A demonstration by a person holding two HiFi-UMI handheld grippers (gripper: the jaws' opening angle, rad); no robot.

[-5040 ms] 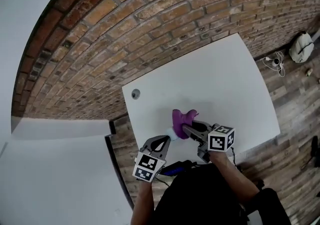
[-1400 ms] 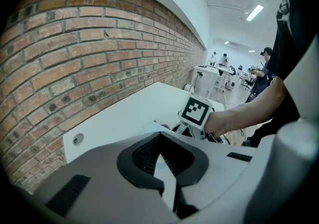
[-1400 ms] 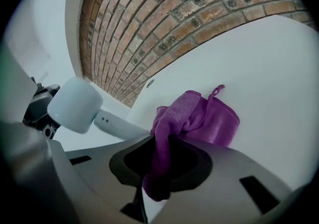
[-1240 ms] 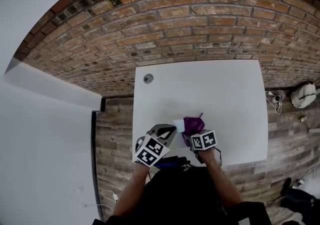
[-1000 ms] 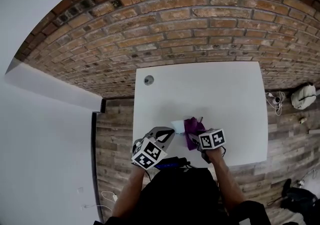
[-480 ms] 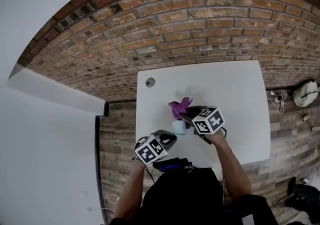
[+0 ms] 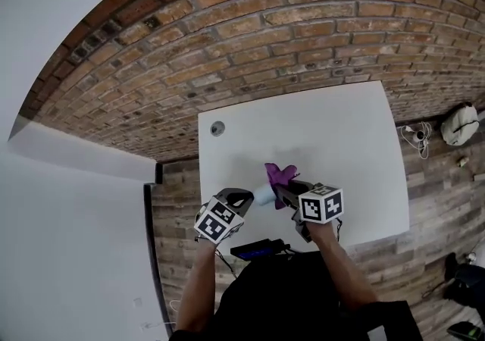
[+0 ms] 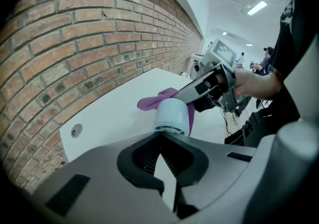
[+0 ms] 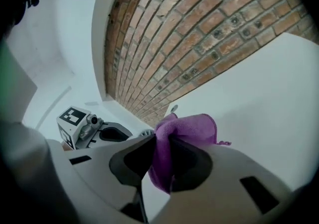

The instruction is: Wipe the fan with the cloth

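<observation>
A small pale fan (image 8: 172, 116) sticks out of my left gripper (image 8: 167, 138), which is shut on its base. In the head view the fan (image 7: 263, 194) hangs over the near part of the white table (image 7: 341, 135), in front of the left gripper (image 7: 242, 198). My right gripper (image 9: 162, 161) is shut on a purple cloth (image 9: 187, 131), which bunches out past the jaws. From above, the cloth (image 7: 279, 175) lies against the fan's far right side, with the right gripper (image 7: 285, 192) just behind it. The left gripper view shows the cloth (image 8: 157, 99) draped behind the fan.
A round grommet hole (image 7: 217, 128) is set in the table's far left corner. A brick wall (image 7: 288, 21) runs along the far edge. A dark device (image 7: 256, 248) sits by the near edge at my body. A white bag (image 7: 460, 125) lies on the floor at right.
The right gripper has lifted the cloth from low beside the fan up against the fan's far side. The left gripper has sunk a little with the fan.
</observation>
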